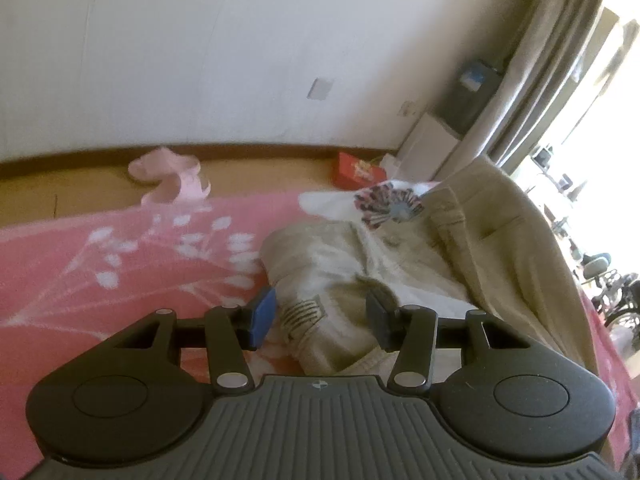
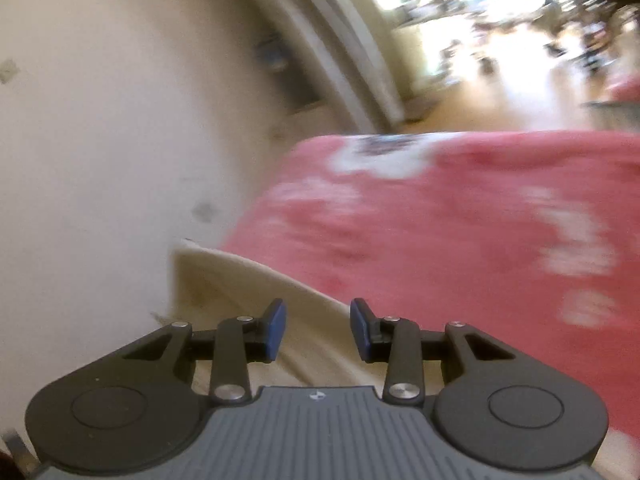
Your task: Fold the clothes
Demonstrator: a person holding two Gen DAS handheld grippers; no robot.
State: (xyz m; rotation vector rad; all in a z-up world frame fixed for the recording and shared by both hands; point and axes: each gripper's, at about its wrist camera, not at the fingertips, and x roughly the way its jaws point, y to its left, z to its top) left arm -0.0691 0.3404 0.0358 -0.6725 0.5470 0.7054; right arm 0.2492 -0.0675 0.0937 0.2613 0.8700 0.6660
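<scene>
The left gripper [image 1: 320, 318] hangs just above a bunched beige garment [image 1: 320, 276], its blue pads [image 1: 262, 314] partly apart with the cloth showing between them; no pad clearly presses on it, so nothing looks gripped. That garment lies on a pink floral bedspread [image 1: 100, 256], touching khaki trousers [image 1: 500, 236] spread to its right. Beyond them lies a white cloth with a striped print [image 1: 384, 202], then a red box [image 1: 356, 168] and a pink garment [image 1: 168, 176] on the wooden ledge by the wall. In the blurred right wrist view, the right gripper [image 2: 318, 330] stands partly open and empty over cream fabric [image 2: 256, 292] at the bedspread's near edge.
</scene>
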